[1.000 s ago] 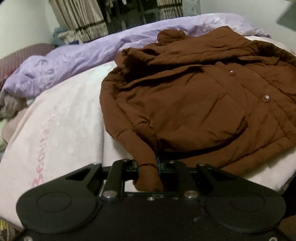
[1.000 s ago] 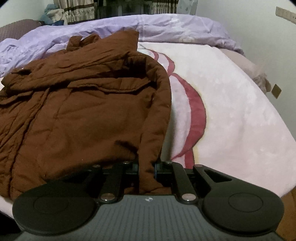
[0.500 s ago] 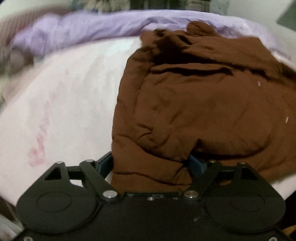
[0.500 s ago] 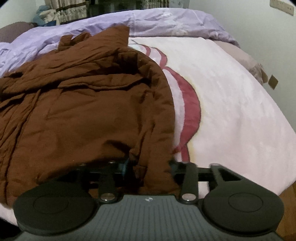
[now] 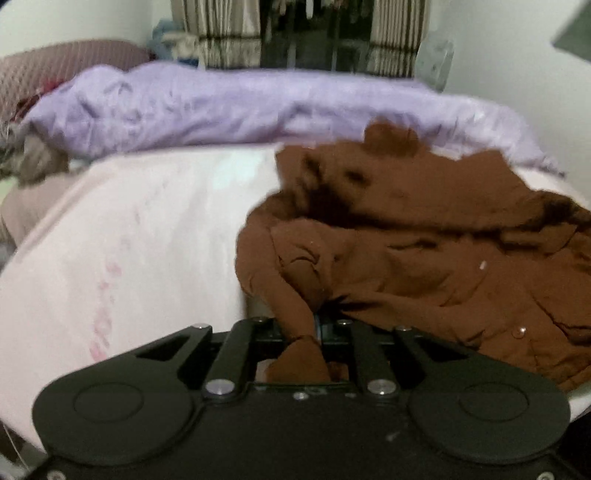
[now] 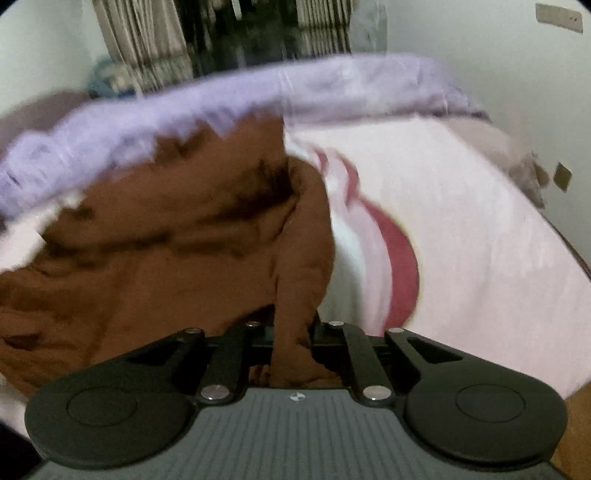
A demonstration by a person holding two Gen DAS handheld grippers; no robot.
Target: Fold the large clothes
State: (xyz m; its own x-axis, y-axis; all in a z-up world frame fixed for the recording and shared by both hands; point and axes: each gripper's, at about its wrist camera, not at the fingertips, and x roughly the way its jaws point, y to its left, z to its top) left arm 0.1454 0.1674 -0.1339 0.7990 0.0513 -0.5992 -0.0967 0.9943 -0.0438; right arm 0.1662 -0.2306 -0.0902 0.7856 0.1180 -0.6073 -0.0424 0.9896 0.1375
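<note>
A large brown padded jacket (image 5: pixel 424 251) with snap buttons lies rumpled on a pale pink blanket (image 5: pixel 129 251). It also shows in the right wrist view (image 6: pixel 177 258). My left gripper (image 5: pixel 308 325) is shut on the cuff end of the jacket's left sleeve (image 5: pixel 295 295). My right gripper (image 6: pixel 295 328) is shut on the jacket's right sleeve (image 6: pixel 299 266), which runs from the shoulder down into the jaws. Both views are blurred by motion. The fingertips are hidden by cloth.
A lilac duvet (image 5: pixel 221 107) is bunched along the far side of the bed, also in the right wrist view (image 6: pixel 332 88). Curtains (image 5: pixel 221 33) and a dark window stand behind. A wall (image 6: pixel 498 74) is on the right. The blanket has a red pattern (image 6: pixel 399 254).
Both grippers opened wider half a second ago and have closed again on the sleeves. Both have lifted and pulled back, bunching the jacket; the views now tilt up toward the curtains.
</note>
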